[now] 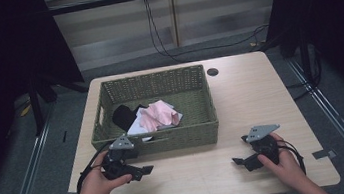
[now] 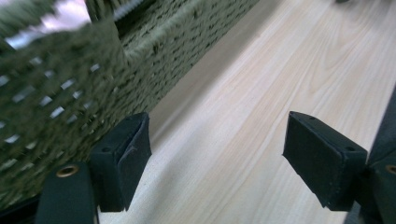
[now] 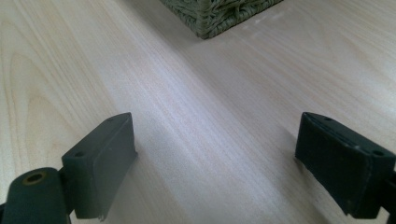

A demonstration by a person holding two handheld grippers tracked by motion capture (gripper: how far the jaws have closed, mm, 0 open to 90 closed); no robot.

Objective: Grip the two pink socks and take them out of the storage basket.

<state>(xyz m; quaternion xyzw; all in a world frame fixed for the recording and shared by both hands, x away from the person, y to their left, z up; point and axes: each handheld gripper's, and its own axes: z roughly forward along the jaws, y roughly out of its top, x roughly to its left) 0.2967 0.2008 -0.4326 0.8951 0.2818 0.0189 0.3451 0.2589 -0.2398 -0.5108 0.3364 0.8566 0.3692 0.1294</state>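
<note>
Left gripper (image 1: 142,172) sits low at the front wall of the woven basket (image 1: 180,138), jaws spread wide, nothing between them. Left hand (image 1: 96,185) grips it from behind. Right gripper (image 1: 239,161) rests right of the basket's front corner, jaws likewise wide apart and empty — right hand (image 1: 284,160) wrapped round its body. Inside the basket: pink cloth (image 1: 159,113), a black item (image 1: 123,116) and white fabric (image 1: 138,126) partly covered, identity unclear.
</note>
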